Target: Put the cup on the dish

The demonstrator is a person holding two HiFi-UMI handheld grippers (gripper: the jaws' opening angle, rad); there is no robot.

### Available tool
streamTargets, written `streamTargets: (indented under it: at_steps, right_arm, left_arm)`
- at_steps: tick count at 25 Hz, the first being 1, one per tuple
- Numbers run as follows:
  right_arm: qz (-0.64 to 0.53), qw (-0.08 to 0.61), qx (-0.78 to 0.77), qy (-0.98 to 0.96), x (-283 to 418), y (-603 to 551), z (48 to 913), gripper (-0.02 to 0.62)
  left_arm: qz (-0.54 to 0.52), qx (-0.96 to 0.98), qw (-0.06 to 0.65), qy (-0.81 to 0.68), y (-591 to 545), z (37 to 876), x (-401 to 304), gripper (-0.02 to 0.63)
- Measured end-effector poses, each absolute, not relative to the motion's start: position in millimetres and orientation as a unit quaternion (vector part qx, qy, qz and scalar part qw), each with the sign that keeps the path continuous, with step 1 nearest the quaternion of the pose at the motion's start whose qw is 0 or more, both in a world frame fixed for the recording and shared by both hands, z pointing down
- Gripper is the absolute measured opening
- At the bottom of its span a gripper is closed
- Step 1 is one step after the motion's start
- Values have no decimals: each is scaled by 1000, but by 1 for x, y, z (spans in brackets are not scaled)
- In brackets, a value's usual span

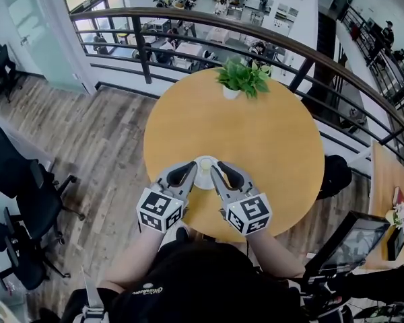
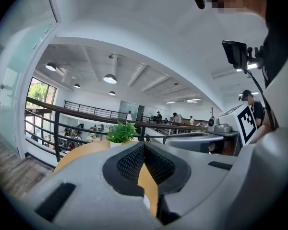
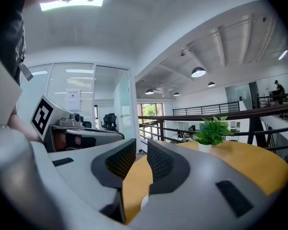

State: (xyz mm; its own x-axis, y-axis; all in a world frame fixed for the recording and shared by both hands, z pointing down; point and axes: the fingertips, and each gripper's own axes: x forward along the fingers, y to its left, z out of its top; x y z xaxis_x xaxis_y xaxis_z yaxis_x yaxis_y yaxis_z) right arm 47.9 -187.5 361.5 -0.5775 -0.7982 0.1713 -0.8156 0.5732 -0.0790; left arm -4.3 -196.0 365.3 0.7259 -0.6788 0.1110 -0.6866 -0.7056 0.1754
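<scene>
Left tool (image 2: 143,146) pressed together, right tool (image 3: 141,148) a slit apart, both empty; small cup (image 1: 204,169) probably light, brittle: pinch its rim

Cup (image 1: 203,167): small and white with a pale yellow inside. It stands upright, mouth up, at the dish's centre.
Dish (image 1: 206,183): white, round and shallow, lying flat and right way up. Its rim shows around the cup.
Location: 6 o'clock side of the round wooden table (image 1: 256,133), just in from the edge.
</scene>
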Motion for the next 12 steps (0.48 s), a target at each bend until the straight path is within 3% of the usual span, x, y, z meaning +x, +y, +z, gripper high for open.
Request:
streamTargets:
  at_steps: [12]
  right_arm:
    - [73,47,451,-888,46,-180,353,63]
  left_arm:
    - [17,926,97,-363,-189,363,0,-6]
